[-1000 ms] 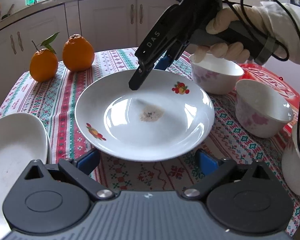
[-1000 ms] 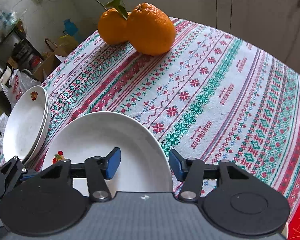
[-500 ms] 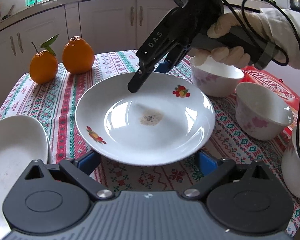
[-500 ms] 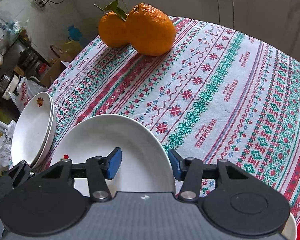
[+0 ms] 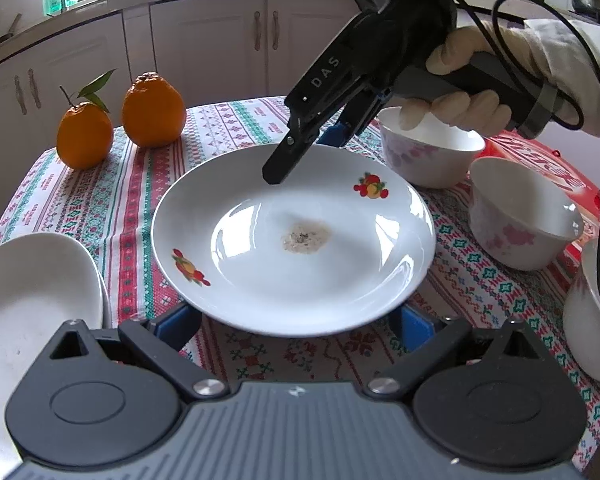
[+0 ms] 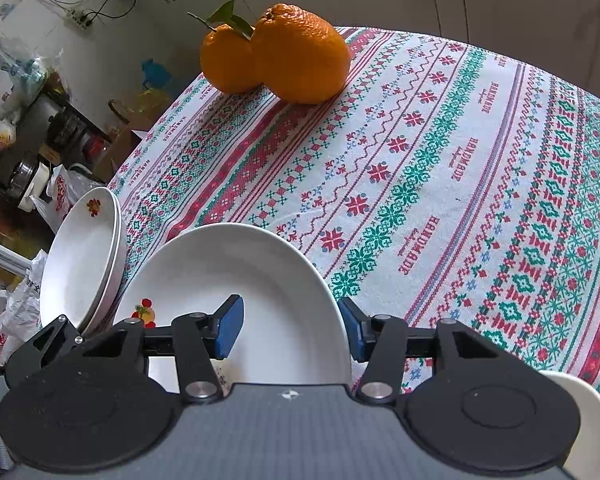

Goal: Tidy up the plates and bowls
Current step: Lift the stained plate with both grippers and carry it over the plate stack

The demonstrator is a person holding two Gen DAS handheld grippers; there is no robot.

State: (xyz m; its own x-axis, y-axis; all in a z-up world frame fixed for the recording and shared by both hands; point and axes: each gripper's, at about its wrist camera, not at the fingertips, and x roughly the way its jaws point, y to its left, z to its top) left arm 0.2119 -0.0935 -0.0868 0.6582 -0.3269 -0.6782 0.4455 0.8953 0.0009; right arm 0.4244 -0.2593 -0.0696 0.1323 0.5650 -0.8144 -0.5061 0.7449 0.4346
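A white plate with fruit prints and a brown stain (image 5: 296, 236) lies on the patterned tablecloth; it also shows in the right wrist view (image 6: 236, 288). My left gripper (image 5: 296, 324) is open, its blue pads either side of the plate's near rim. My right gripper (image 6: 292, 328) is open and straddles the plate's far rim; it shows in the left wrist view (image 5: 300, 152). A stack of white plates (image 5: 32, 300) sits at the left, also in the right wrist view (image 6: 84, 256). Three white floral bowls (image 5: 432, 148) (image 5: 524, 212) (image 5: 592, 316) stand at the right.
Two oranges (image 5: 120, 120) sit at the table's far left; they also show in the right wrist view (image 6: 284, 56). A red packet (image 5: 540, 160) lies under the bowls at the right. Kitchen cabinets (image 5: 220, 40) stand behind the table.
The right gripper has shifted slightly along the plate's far rim and the plate has edged a little closer to the left gripper. Both grippers stay open.
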